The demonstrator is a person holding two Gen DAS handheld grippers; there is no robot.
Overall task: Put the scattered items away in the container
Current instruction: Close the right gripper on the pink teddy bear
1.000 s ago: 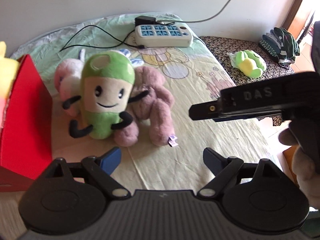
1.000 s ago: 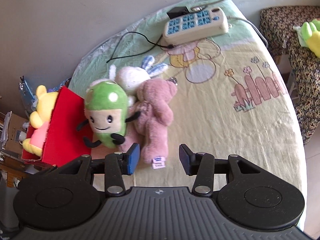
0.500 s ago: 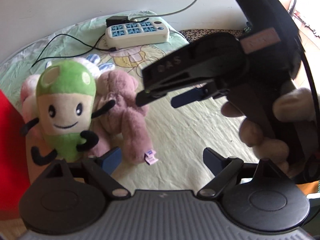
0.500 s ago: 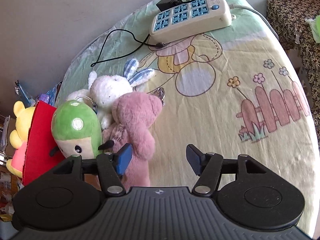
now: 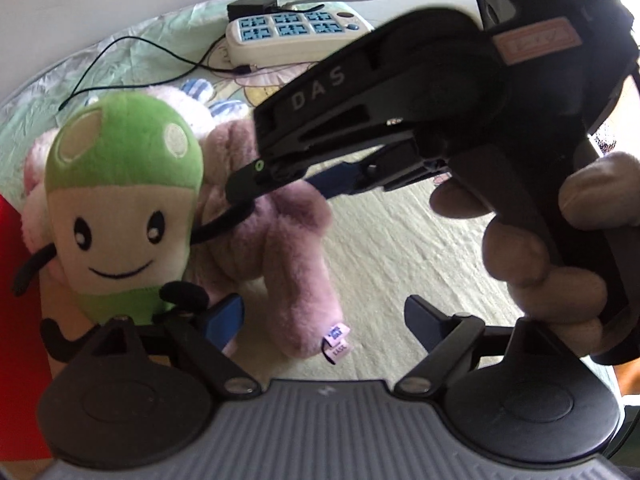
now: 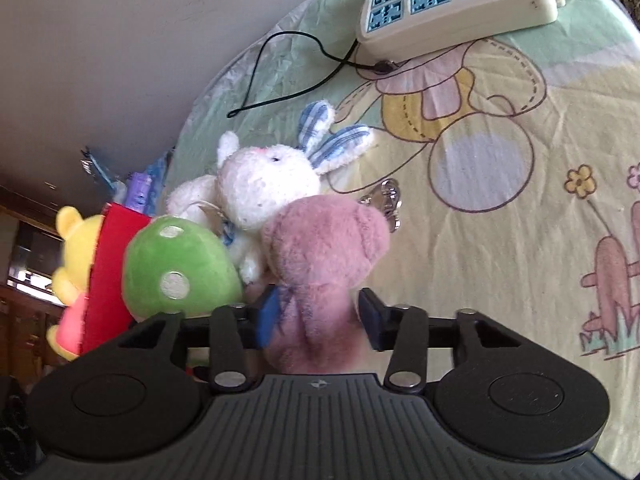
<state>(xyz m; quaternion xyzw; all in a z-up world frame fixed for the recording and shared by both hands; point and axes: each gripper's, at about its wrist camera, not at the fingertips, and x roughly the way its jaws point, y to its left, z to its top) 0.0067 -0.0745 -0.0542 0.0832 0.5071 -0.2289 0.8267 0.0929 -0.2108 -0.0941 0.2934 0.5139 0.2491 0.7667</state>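
Only your right view shows the white rabbit (image 6: 260, 184) whole. Your right gripper (image 6: 316, 316) has just been closing; pink bear (image 6: 320, 256) sits between its fingers at lower centre, pinched. Your left gripper (image 5: 324, 318) is spread, bear (image 5: 280, 240) just above it.

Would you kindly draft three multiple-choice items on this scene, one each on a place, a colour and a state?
1. The power strip lies: A on a chair; B on the sheet; C on the floor.
2. The plush in the right claw is: A green; B pink; C yellow.
3. The left claw is: A open; B shut empty; C shut on a cup.

Answers: B, it rests at the sheet's far end; B, the pink bear sits between jaws that have just been closing on it; A, it stands wide, gripping nothing.
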